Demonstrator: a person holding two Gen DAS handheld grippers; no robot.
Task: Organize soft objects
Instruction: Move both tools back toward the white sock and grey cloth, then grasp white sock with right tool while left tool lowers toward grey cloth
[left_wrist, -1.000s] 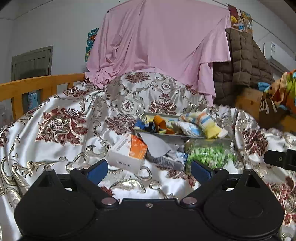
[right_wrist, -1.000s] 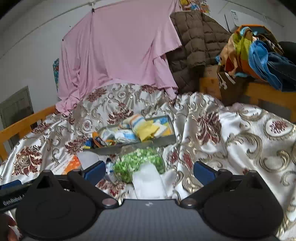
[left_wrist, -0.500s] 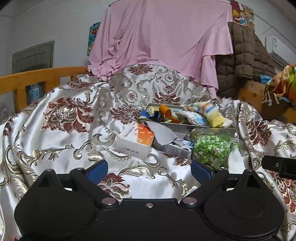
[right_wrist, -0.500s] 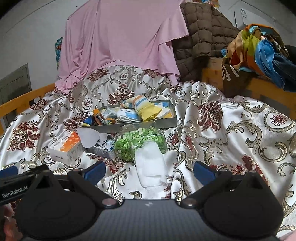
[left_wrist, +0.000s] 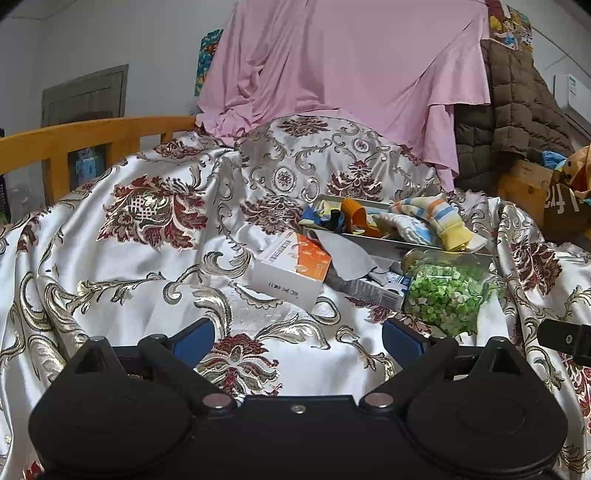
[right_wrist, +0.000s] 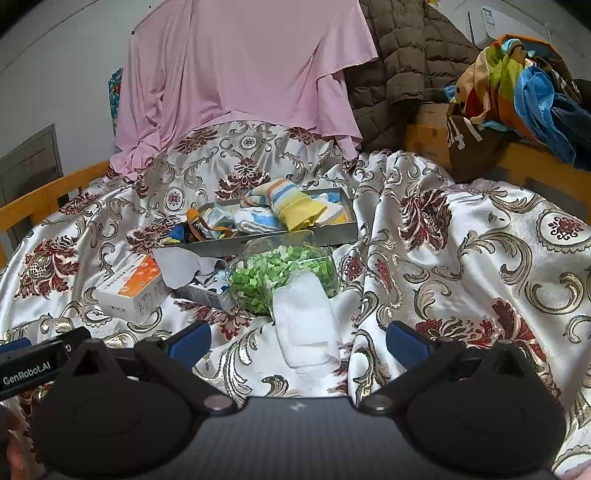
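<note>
**Both grippers empty above the bedspread, soft things ahead**

Bottom of the left wrist view: left gripper (left_wrist: 298, 338), blue fingers spread wide, nothing between them, only patterned bedspread (left_wrist: 122, 266) below. Its black body also shows at the lower left edge of the right wrist view.

Bottom of the right wrist view: right gripper (right_wrist: 298, 338), fingers likewise parted and empty. Between and just beyond the fingertips, centre frame, lies a white folded cloth (right_wrist: 306, 325), flat on the bedspread (right_wrist: 461, 266), its far end touching the bag behind it.

Middle distance: a clear bag of green bits (right_wrist: 282, 277), bulging, near centre. To its left a grey cloth (right_wrist: 184, 267) draped over a small blue-and-white box (right_wrist: 208, 291); further left an orange-and-white box (right_wrist: 129, 290), tilted on the fabric. In the left wrist view the same bag (left_wrist: 447, 295) sits right of centre and the orange-and-white box (left_wrist: 291, 273) at centre.

Behind these: a shallow grey tray (right_wrist: 332, 230) holding socks. A striped sock with a yellow cuff (right_wrist: 288, 205) lies on top, white-and-blue socks (right_wrist: 255, 221) beside it, dark and orange pieces (right_wrist: 192, 225) at the tray's left end.

Far: pink sheet (right_wrist: 240, 74) hanging across the upper centre, brown quilted coat (right_wrist: 399, 62) to its right, a heap of coloured clothes (right_wrist: 517, 81) at upper right, wooden rail (left_wrist: 85, 136) at left.
</note>
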